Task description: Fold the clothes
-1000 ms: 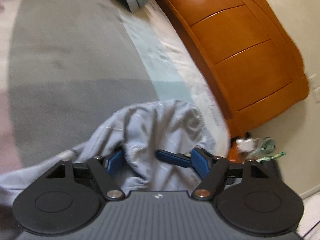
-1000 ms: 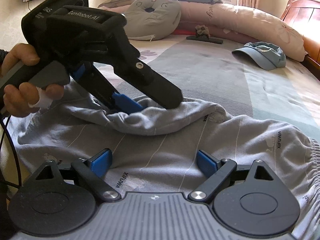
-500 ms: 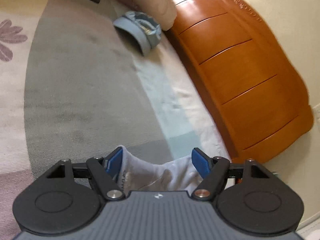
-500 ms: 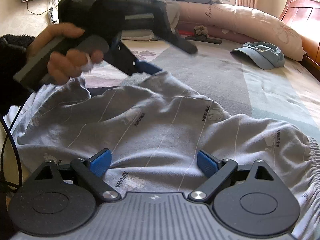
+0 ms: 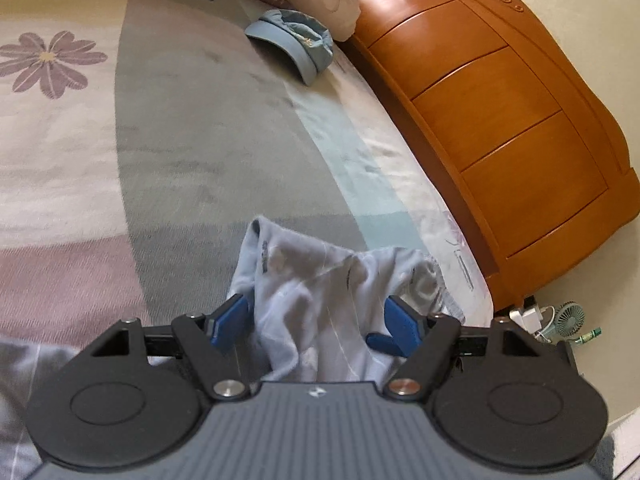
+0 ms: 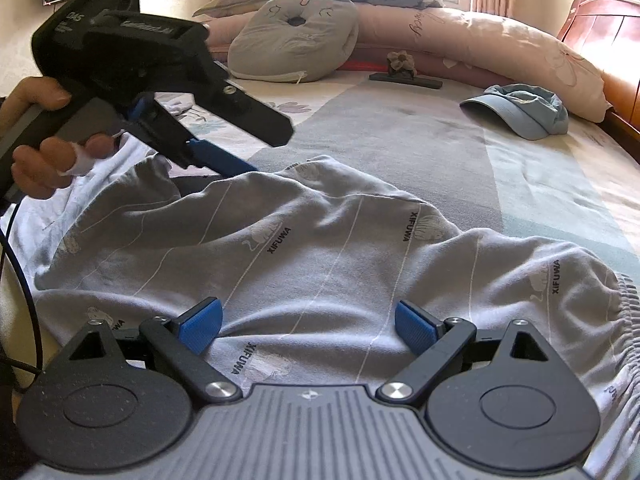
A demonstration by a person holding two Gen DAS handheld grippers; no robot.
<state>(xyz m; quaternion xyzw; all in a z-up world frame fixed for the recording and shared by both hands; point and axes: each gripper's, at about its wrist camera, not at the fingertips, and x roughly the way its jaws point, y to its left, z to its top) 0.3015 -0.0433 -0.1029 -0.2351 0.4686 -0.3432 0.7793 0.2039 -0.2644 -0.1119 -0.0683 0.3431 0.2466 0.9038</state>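
Pale grey trousers (image 6: 320, 256) printed with "XIFUWA" lie spread across the bed, the elastic waistband (image 6: 624, 304) at the right. My right gripper (image 6: 308, 324) is open just over the near part of the cloth, with nothing pinched. A hand (image 6: 44, 152) holds my left gripper (image 6: 260, 148) at the upper left, pointing down at the trousers' far edge. Its lower blue finger (image 6: 224, 162) is close to that edge. In the left wrist view the left gripper (image 5: 320, 316) is open, with a rumpled bit of the trousers (image 5: 320, 280) seen between the spread fingers.
A light blue cap (image 6: 520, 112) lies on the bedspread at the far right, also (image 5: 296, 44). Pillows (image 6: 296, 36) line the far side. An orange wooden bed end (image 5: 500, 120) runs along the right. A small fan (image 5: 568, 316) stands on the floor. A black cable (image 6: 24, 280) hangs left.
The left gripper lifted out of the folded-over cloth, and that fold has dropped and spread flat. It now points at the trousers' far edge. The right gripper kept still.
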